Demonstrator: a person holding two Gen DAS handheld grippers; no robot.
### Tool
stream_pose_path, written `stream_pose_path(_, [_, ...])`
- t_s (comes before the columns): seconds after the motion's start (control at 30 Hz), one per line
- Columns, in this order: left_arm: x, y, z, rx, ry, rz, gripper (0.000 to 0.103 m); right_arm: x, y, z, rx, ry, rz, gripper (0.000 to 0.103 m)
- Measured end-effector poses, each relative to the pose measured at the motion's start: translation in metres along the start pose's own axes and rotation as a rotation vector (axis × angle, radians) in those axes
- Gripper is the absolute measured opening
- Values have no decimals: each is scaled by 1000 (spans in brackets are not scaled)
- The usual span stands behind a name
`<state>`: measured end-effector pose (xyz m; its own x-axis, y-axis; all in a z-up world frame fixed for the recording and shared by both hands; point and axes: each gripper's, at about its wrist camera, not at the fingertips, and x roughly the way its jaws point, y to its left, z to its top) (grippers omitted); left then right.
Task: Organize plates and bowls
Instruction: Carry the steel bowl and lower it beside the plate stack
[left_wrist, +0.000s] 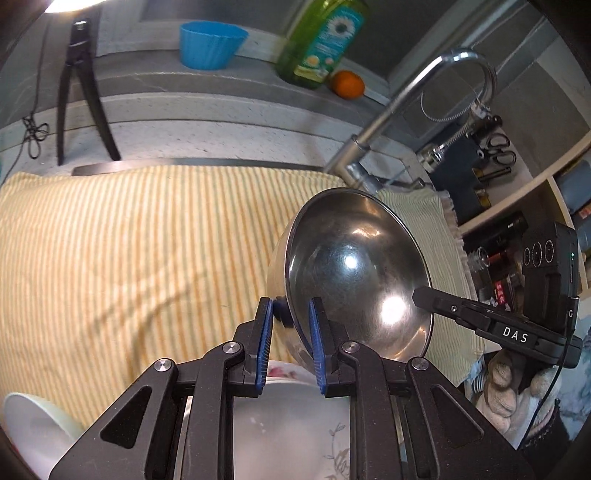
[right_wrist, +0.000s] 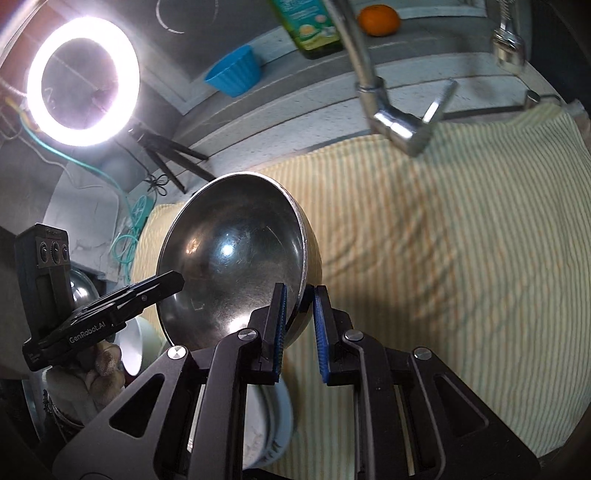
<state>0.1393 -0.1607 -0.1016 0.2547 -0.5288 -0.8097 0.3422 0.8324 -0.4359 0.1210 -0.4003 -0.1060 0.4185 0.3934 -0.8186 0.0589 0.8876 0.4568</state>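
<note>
Both grippers pinch the rim of a tilted steel bowl (left_wrist: 354, 273): left gripper (left_wrist: 291, 332) and right gripper (right_wrist: 299, 325) on opposite sides. Below sit white dishes (left_wrist: 288, 417). Beyond, a yellow striped towel (left_wrist: 147, 236) covers the counter, then a faucet (left_wrist: 410, 96), a blue cup (left_wrist: 210, 44) and an orange (left_wrist: 347, 84) on the ledge.

Shiny silver bowl (left_wrist: 354, 273); yellow-striped cloth (left_wrist: 129, 258); blue cup (left_wrist: 210, 44).
</note>
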Motion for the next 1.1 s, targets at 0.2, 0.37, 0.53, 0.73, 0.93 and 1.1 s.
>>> stream_pose_path(0.2, [19,-19,-7,22,51,-8,18,-3,-30,-6,33,9,-26,15])
stream_pose_path(0.37, [25,-28,-10,34,76,-11,18,-4,-47,-11,49,19,-38,15])
stream_pose_path(0.53, [31,-34,-13,42,93,-7,18,-2,-58,-14,66,29,-43,15])
stream_pose_path(0.73, [34,-32,-13,32,110,-6,18,1,-61,-16,72,37,-43,15])
stream_pose_path(0.93, [32,-32,-13,34,107,-3,18,2,-60,-16,72,35,-53,15])
stream_pose_path(1.1, [25,-30,-12,36,88,4,18,-3,-57,-15,57,6,-76,27])
